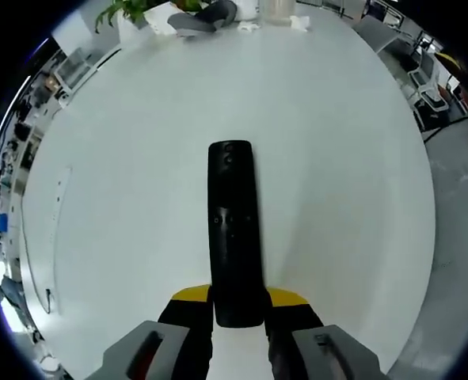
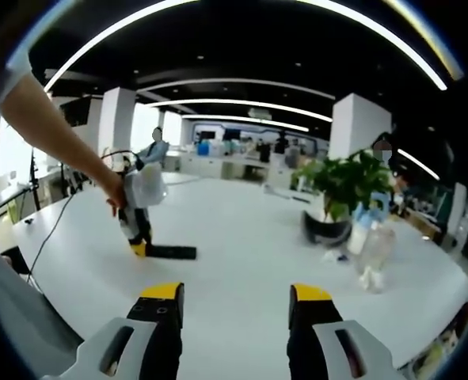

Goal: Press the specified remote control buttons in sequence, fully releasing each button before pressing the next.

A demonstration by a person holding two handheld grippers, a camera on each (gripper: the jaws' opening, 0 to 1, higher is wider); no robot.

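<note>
A long black remote control (image 1: 234, 229) lies flat on the white table (image 1: 336, 158), pointing away from me. Its near end sits between the yellow-tipped fingers (image 1: 190, 296) of my left gripper (image 1: 237, 305), which is shut on it. From the right gripper view, the left gripper (image 2: 138, 241) is held by a person's hand at the left, tilted down to the table, and the remote control (image 2: 173, 252) sticks out from it along the tabletop. My right gripper (image 2: 235, 305) hovers above the table (image 2: 241, 237), well short of the remote, open with nothing between its fingers.
A potted plant (image 2: 343, 190) and a clear plastic bottle (image 2: 374, 241) stand at the right. A thin cable (image 2: 55, 226) runs over the table's left side. A grey object (image 1: 206, 17) and a plant (image 1: 131, 9) sit at the far edge. People stand in the background.
</note>
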